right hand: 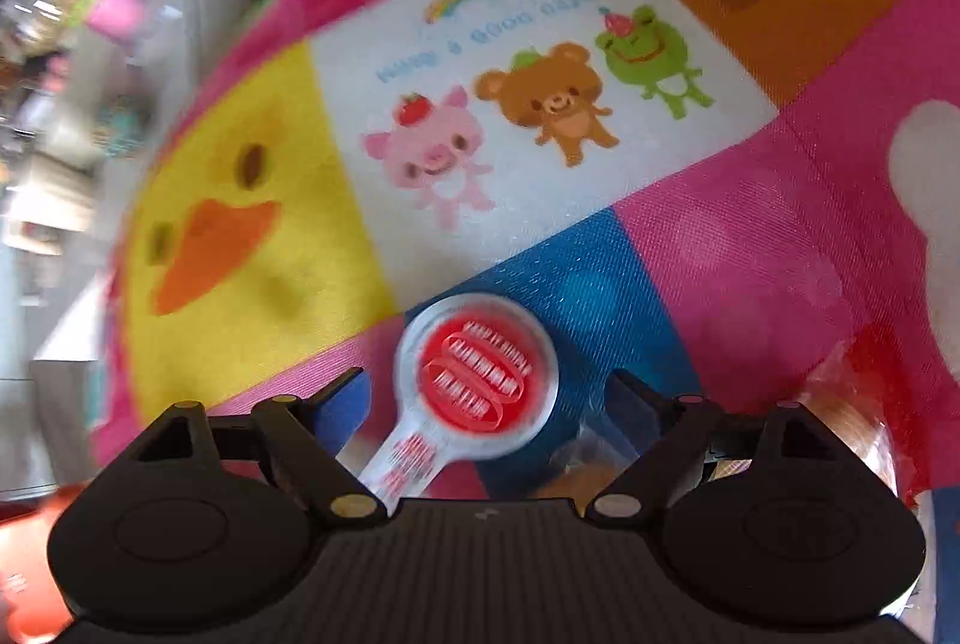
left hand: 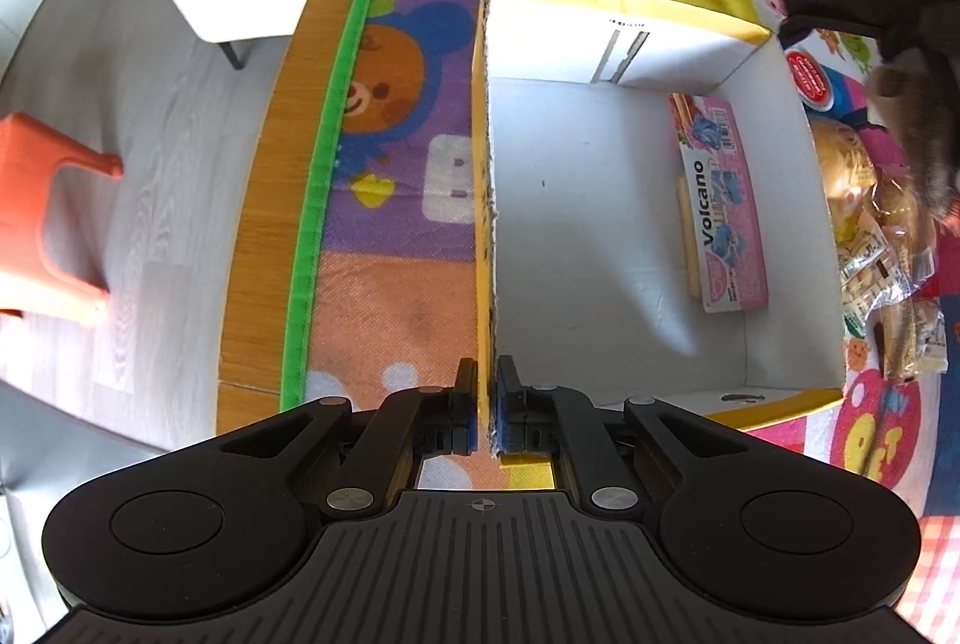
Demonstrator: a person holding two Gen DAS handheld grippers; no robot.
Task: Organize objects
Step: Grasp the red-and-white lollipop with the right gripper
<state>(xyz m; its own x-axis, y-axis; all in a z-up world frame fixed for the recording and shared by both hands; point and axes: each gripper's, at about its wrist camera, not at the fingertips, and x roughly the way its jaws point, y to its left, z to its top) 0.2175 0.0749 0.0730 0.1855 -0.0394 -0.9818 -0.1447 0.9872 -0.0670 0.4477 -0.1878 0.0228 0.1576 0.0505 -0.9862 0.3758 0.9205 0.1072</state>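
Two views differ: the left tongs (left hand: 487, 392) pinch the cardboard box (left hand: 600, 236) wall, with a Volcano packet (left hand: 729, 206) inside. Only the right view shows the right tongs (right hand: 489, 398) spread wide over a red-labelled round container (right hand: 477, 374) on the play mat (right hand: 750, 236).

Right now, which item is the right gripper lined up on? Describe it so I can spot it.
On the cartoon play mat, find the blue square below the pig-bear-frog panel. The small round container lies there, between the open right gripper fingers. Its red printed lid with a clear rim and tab sets it apart from the crinkly snack bags.

Bright daylight; right view motion-blurred
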